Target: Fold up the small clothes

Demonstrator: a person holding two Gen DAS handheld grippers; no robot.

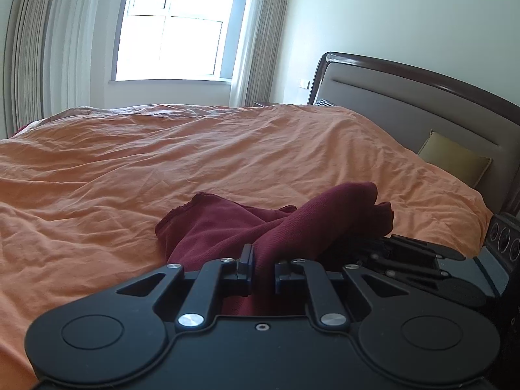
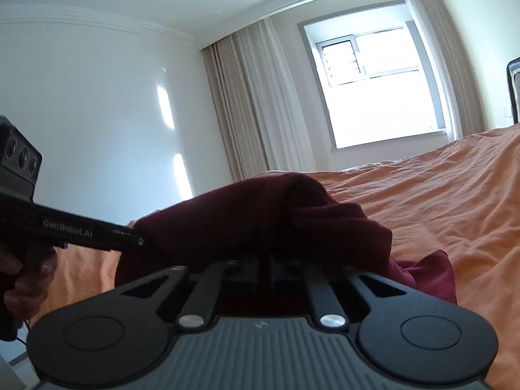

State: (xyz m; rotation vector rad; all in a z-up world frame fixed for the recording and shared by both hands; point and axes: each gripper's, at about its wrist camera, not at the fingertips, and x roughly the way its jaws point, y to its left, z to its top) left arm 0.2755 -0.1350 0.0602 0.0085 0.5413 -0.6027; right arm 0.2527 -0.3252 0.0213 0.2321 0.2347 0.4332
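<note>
The dark red garment [image 1: 227, 227] lies bunched on the orange bedspread [image 1: 130, 169], straight ahead of both my tongs, with one fold lifted into a ridge that runs from my left tongs [image 1: 261, 271] across toward my right tongs [image 2: 263, 271]. My left tongs are pinching a strip of that red cloth: it passes between the two fingers and drapes down behind them. My right tongs are pressed nearly together, and the garment is heaped right over their tips (in shadow, so I can only just make out the cloth between them); I read them as pinching it too. From the left camera my right tongs show just to the right, low against the cloth. From the right camera my left tool comes in from the left edge, its nose touching the garment, with my hand [image 2: 22, 279] wrapped round its grip.

Beyond the garment the bedspread stretches away, creased. Off to the right of my left tongs stands the padded headboard [image 1: 406, 104] with a mustard cushion [image 1: 455, 159] leaning on it. Far ahead is a bright window [image 1: 172, 32] flanked by pale curtains [image 1: 42, 42].
</note>
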